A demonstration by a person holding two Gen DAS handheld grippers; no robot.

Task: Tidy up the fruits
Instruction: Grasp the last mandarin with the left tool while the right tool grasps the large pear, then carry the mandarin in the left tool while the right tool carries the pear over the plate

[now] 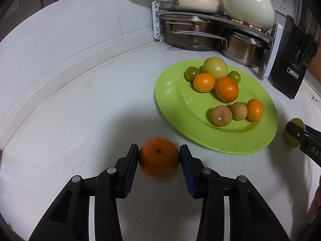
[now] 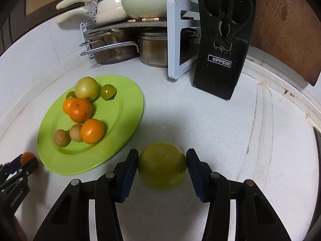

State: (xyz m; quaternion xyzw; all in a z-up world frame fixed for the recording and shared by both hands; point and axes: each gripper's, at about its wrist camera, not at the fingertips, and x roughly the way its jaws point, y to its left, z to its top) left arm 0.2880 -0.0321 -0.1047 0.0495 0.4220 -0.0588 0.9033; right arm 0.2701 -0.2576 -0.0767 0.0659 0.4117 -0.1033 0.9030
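Your left gripper [image 1: 159, 156] clamps the orange [image 1: 158, 157] on the counter [image 1: 80, 120]; your right gripper [image 2: 162, 165] clamps the green fruit [image 2: 162, 165], both just beside the green plate [image 2: 124, 108]. Only the right view shows the knife block [image 2: 220, 60] whole.

The plate [image 1: 200, 132] lies on the counter [image 1: 80, 100], with several fruits on it. Behind the plate stands a rack [image 1: 200, 16] with pots, and the knife block [image 2: 220, 60] is to the right of the rack. An orange [image 1: 158, 157] sits on the counter left of the plate, between the left gripper's [image 1: 159, 154] fingers. Another fruit [image 2: 162, 165] sits right of the plate, between the right gripper's [image 2: 162, 160] fingers.
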